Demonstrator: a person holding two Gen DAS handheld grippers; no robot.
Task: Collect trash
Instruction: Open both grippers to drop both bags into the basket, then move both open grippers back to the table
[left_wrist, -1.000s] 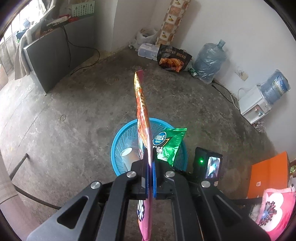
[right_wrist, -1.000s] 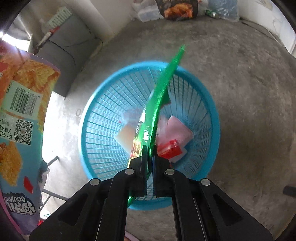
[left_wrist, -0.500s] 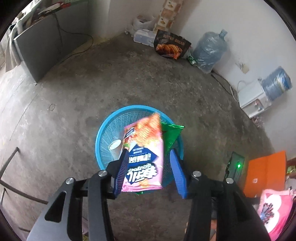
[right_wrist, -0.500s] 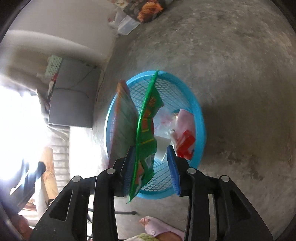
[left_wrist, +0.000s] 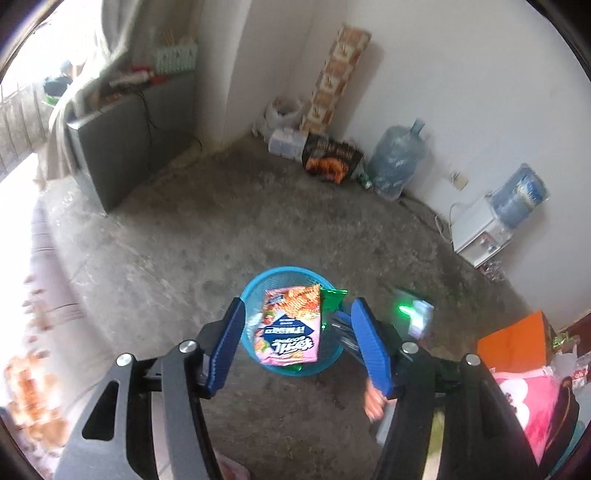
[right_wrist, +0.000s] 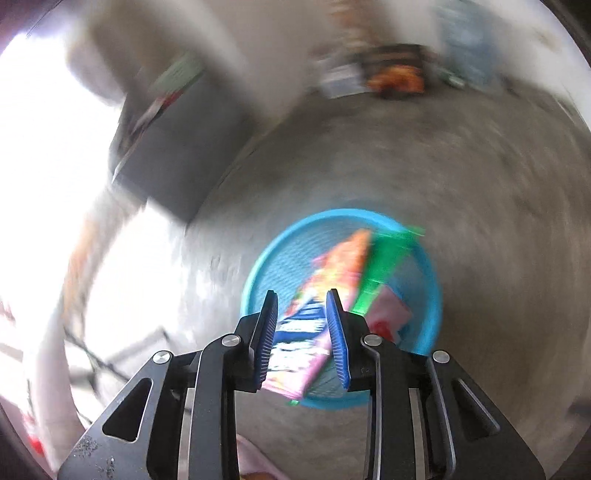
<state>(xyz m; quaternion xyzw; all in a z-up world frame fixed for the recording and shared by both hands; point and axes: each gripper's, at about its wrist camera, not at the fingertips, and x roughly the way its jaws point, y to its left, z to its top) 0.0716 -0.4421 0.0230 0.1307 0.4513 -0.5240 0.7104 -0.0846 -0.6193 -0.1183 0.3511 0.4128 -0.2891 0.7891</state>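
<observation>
A blue mesh basket (left_wrist: 255, 291) stands on the concrete floor. A pink and orange snack bag (left_wrist: 291, 328) and a green snack bag (left_wrist: 332, 299) lie in it, sticking over the rim. My left gripper (left_wrist: 297, 343) is open and empty, well above the basket. In the blurred right wrist view the basket (right_wrist: 432, 295), the pink bag (right_wrist: 340, 269) and the green bag (right_wrist: 388, 262) show below my right gripper (right_wrist: 303, 325), which is open and empty.
A grey cabinet (left_wrist: 122, 147) stands at the left. Along the far wall are a dark bread bag (left_wrist: 330, 158), two water jugs (left_wrist: 399, 158), a white appliance (left_wrist: 480, 232) and a patterned roll (left_wrist: 336, 77). An orange box (left_wrist: 513, 339) and pink cushion (left_wrist: 532, 406) lie at the right.
Both grippers opened and let go of their bags, which dropped into the basket. Both grippers then rose away from the basket; the right wrist view is motion-blurred.
</observation>
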